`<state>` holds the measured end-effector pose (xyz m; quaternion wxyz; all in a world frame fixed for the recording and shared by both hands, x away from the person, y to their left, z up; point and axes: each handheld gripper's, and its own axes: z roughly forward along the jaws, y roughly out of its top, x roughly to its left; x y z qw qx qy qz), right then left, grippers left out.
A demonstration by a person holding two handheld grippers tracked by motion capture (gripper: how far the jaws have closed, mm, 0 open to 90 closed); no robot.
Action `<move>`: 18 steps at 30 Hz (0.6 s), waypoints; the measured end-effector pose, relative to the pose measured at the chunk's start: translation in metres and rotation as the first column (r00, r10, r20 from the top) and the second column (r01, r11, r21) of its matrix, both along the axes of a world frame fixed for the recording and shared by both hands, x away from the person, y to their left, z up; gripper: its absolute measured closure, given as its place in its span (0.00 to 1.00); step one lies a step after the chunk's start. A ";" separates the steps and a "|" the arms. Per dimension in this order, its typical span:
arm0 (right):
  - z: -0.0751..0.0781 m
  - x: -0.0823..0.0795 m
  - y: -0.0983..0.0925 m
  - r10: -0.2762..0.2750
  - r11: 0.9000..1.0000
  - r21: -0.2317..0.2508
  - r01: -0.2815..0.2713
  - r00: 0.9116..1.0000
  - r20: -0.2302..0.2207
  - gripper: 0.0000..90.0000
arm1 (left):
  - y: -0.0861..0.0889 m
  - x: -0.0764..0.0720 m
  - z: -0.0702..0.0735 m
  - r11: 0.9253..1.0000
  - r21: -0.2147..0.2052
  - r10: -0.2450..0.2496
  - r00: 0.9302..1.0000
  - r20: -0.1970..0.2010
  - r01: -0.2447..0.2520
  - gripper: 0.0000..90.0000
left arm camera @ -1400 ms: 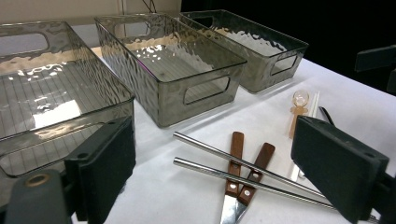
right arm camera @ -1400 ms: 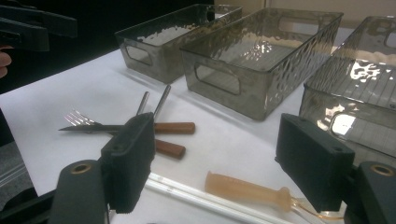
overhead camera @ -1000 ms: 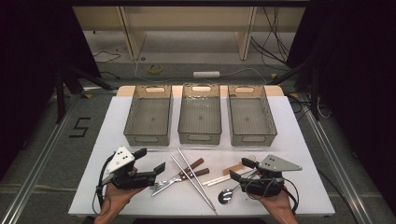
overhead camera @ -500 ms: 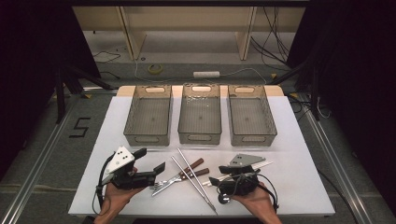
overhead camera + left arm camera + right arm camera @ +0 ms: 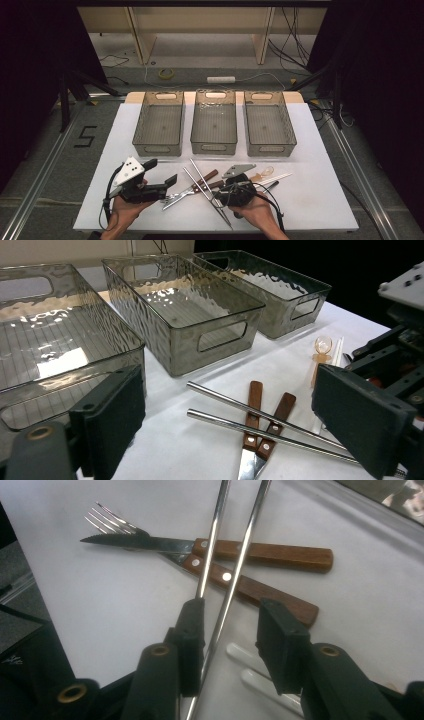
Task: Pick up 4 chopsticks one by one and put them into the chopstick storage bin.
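Right gripper (image 5: 227,640) fingers were half open, just closing. One metal chopstick (image 5: 235,575) lay between them, the other under the left finger (image 5: 192,630). No grip yet.

White table (image 5: 320,200) on grey floor (image 5: 45,150) marked "5" (image 5: 85,136); pale wooden furniture legs (image 5: 141,35) behind, loose cables (image 5: 290,35), tape roll (image 5: 166,73), power strip (image 5: 221,79); dark surroundings.

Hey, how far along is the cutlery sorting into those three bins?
Barely begun: the three bins look empty apart from glints in the middle one. In hand: the right gripper has been closing around the metal chopsticks, one between its fingers, not yet pinched. Left: the knife, fork and plastic pieces. The left gripper waits open.
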<state>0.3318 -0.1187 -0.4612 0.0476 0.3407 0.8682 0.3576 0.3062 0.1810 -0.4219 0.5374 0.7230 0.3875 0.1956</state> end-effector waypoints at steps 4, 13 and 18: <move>-0.004 0.004 0.006 0.008 1.000 -0.015 -0.009 1.000 -0.005 0.76 | 0.000 0.000 0.000 1.000 -0.002 0.001 1.000 0.001 -0.001 0.15; -0.011 0.008 0.017 0.004 0.999 -0.040 -0.006 1.000 -0.030 0.82 | 0.000 -0.001 0.001 1.000 -0.002 0.000 1.000 0.004 0.000 0.15; -0.014 0.009 0.020 -0.002 0.998 -0.058 0.000 0.999 -0.036 0.83 | 0.001 -0.001 0.001 1.000 -0.001 -0.001 1.000 0.005 0.001 0.15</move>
